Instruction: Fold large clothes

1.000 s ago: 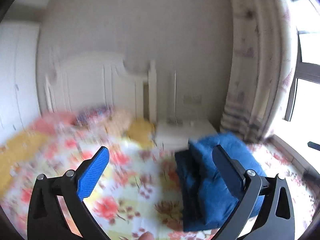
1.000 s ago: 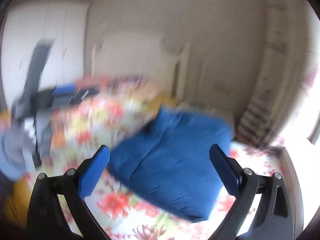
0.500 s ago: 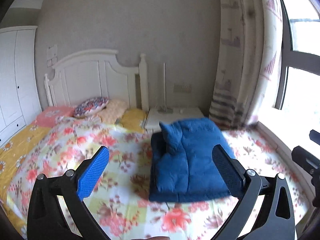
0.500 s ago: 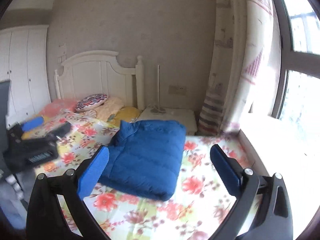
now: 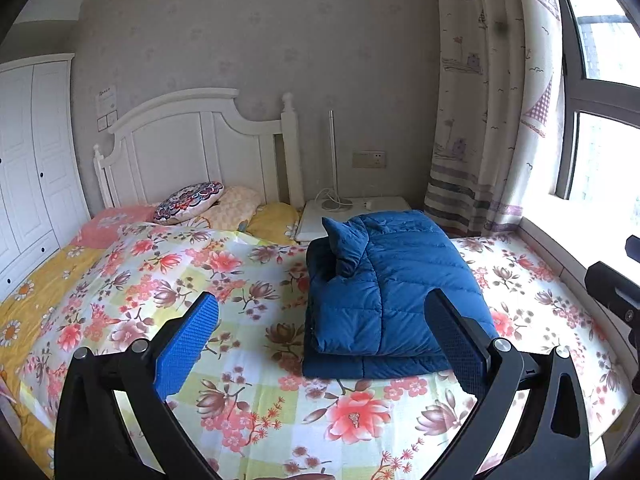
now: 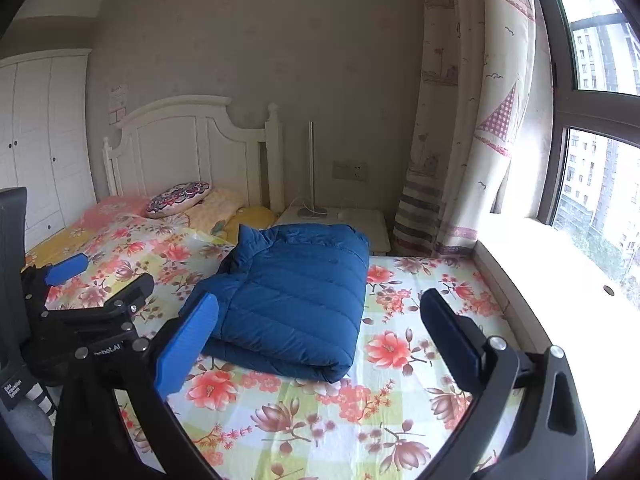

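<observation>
**Folded jacket on bed, both tongs empty**

Blue quilted jacket [image 5: 394,292] folded into a thick rectangular bundle, lying on floral bedspread [image 5: 248,396] toward the window side of the bed. Collar corner poking up at the bundle's far left end. Folded edge facing the near side, layers stacked.

Left tongs [image 5: 324,340] spread wide above the bedspread, gripping nothing; blue pad [image 5: 186,346] on one finger, jacket seen between the two fingers but well clear of them. Right tongs [image 6: 318,338] likewise wide apart and empty, raised above the bedspread just short of the jacket's near edge. Left tongs also seen from the right wrist view at far left [image 6: 80,300], off to the jacket's side, not touching it.

Beyond the jacket: white headboard [image 5: 192,148], patterned cushion [image 5: 188,202], yellow pillow [image 5: 276,220], white nightstand [image 5: 352,210] with a slim lamp [image 5: 332,160]. Curtain [image 5: 488,100] and window [image 6: 600,120] to the right, wardrobe [image 5: 32,160] to the left
</observation>
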